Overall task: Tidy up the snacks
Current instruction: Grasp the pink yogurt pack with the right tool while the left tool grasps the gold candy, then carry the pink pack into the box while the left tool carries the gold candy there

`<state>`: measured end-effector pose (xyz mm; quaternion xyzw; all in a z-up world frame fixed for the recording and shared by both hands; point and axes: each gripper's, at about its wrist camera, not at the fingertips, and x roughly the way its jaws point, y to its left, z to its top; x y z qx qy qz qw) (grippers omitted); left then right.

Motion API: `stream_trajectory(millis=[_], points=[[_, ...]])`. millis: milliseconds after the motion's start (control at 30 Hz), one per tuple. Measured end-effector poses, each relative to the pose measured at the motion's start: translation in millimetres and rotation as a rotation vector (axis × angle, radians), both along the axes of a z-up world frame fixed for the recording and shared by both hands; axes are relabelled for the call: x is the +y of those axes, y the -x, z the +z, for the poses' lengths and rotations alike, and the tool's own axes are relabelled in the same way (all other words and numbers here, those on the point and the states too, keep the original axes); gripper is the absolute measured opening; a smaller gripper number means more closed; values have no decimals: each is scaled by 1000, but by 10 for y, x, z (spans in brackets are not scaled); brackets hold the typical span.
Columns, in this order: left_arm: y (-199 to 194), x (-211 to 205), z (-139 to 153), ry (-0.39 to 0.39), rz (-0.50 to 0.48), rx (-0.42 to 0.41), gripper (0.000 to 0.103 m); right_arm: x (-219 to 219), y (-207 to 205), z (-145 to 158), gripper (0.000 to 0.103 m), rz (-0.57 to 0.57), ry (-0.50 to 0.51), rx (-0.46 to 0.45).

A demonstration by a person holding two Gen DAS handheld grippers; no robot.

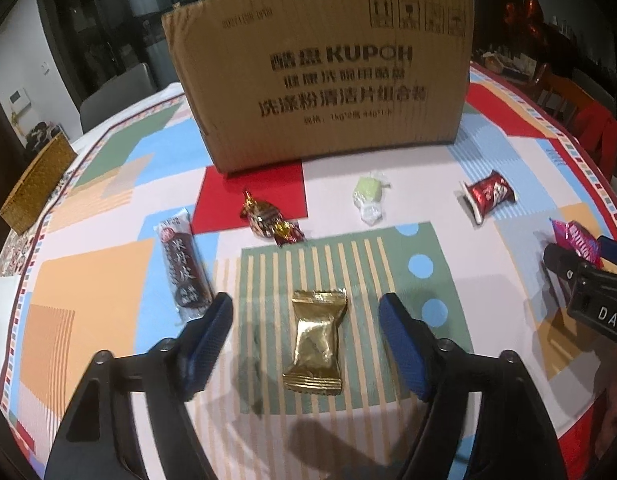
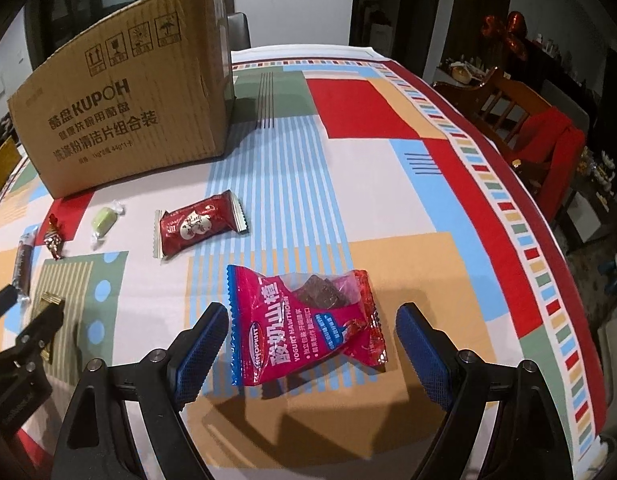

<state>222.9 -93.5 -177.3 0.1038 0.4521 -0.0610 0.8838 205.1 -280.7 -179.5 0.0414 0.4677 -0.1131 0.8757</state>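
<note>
My left gripper (image 1: 306, 310) is open, its blue pads either side of a gold-wrapped snack (image 1: 315, 340) lying on the table. My right gripper (image 2: 308, 320) is open around a pink yogurt hawthorn packet (image 2: 304, 328), which also shows in the left wrist view (image 1: 576, 242). A tall cardboard box (image 1: 320, 76) stands at the back of the table, also seen in the right wrist view (image 2: 124, 112). On the table lie a dark long bar (image 1: 182, 266), a small red-gold candy (image 1: 270, 220), a pale green candy (image 1: 370, 196) and a red packet (image 1: 488, 194).
The table has a colourful patterned cloth (image 2: 388, 184). A woven basket (image 1: 36, 184) sits at the far left edge. A wooden chair with a red cloth (image 2: 548, 140) stands to the right of the table. The table edge curves close on the right.
</note>
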Motion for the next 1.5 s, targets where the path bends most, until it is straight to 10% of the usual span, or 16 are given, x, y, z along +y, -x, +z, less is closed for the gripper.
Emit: stream_trajectory(millis=[233,400,767,1500], points=[[-3,-15,-66,18,-9,20,59,-50,-8,-34,78,-17,-37,3],[0,-6,-65,57,-15,30,29,-59,-17,-46,62,-14,-49,4],[-17,-1,-54,73,-23,45,27,8,-7,16,46,21,-40,-16],[-81,156,336,96,17,-21,26,186,-87,452,45,70,-47,-107]])
